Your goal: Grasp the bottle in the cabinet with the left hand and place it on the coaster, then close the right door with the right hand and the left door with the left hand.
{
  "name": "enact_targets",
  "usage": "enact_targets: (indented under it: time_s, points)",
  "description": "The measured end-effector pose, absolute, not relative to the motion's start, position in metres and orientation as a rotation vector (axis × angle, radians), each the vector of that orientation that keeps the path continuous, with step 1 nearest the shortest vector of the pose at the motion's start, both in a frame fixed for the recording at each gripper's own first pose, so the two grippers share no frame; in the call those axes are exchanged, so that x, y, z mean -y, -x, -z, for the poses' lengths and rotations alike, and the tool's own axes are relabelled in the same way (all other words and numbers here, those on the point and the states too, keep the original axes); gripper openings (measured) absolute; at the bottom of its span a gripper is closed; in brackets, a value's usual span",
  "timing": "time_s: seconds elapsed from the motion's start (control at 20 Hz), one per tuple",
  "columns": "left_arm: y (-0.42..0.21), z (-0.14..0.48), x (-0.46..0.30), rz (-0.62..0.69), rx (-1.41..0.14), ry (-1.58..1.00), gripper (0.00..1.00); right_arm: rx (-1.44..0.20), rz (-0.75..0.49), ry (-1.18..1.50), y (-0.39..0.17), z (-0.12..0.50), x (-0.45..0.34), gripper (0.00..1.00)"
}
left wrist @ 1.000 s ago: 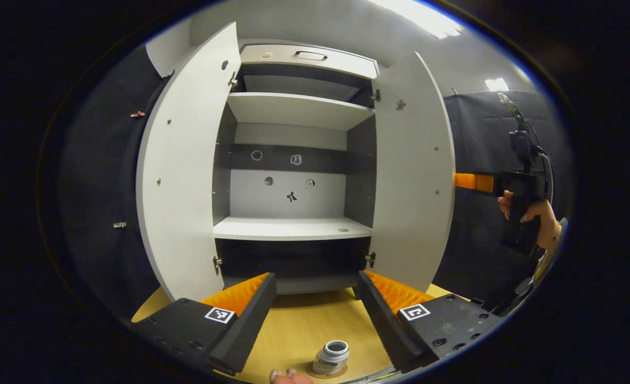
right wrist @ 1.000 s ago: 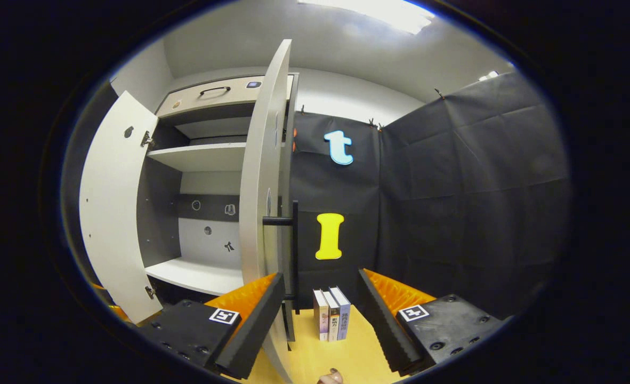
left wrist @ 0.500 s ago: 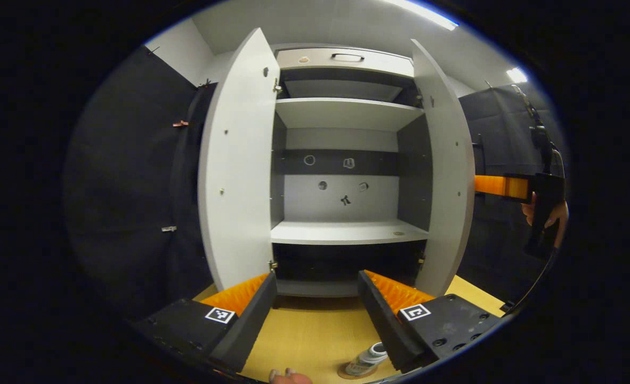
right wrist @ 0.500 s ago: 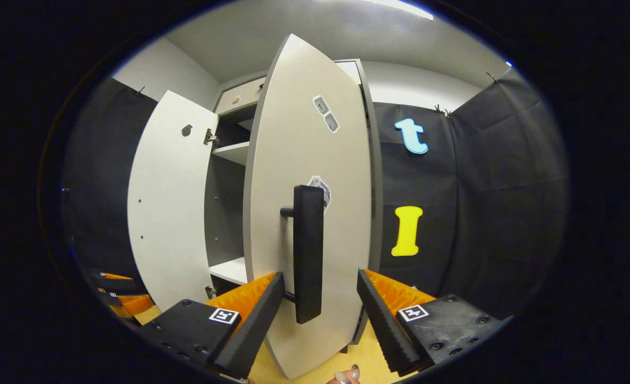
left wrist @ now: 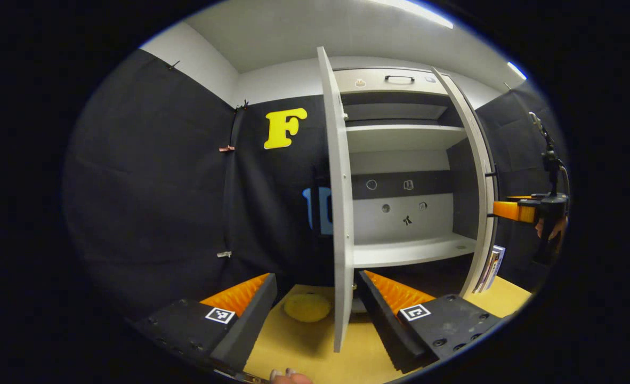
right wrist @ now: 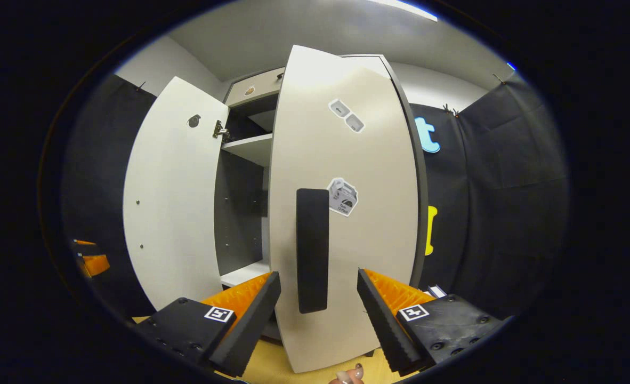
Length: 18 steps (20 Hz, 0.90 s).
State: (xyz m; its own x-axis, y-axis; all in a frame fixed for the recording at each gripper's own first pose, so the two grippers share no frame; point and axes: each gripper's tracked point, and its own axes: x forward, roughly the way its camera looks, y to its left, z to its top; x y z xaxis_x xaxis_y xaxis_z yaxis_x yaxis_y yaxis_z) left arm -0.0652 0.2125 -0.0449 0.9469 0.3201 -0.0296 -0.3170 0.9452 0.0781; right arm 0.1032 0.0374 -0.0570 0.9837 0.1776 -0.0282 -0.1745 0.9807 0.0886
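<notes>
Now my right gripper (right wrist: 318, 298) gapes wide, the right door (right wrist: 347, 224) handle (right wrist: 312, 249) just ahead between my fingers (bottle unseen); pushing off-centre could snag a fingertip on that handle

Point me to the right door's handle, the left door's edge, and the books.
right door handle (right wrist: 312, 250): right gripper view, mid bar.
left door (left wrist: 340, 213): left gripper view, front edge.
books (left wrist: 493, 264): left gripper view, spines.
</notes>
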Motion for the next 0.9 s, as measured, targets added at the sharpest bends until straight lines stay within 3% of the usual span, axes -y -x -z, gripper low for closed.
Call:
enact_targets:
  time_s: [0.2,0.45,0.9]
  points:
    - [0.035,0.025,-0.25,-0.248,0.007,-0.024,0.96,-0.086,-0.08,-0.039,-0.068,0.076,-0.033,0.96]
    - [0.004,0.029,-0.24,-0.103,0.011,-0.028,0.95,-0.148,0.036,-0.056,-0.038,0.094,-0.032,0.96]
    - [-0.009,0.037,-0.235,-0.045,0.023,0.08,0.94,-0.193,0.118,-0.038,-0.019,0.096,-0.01,0.96]
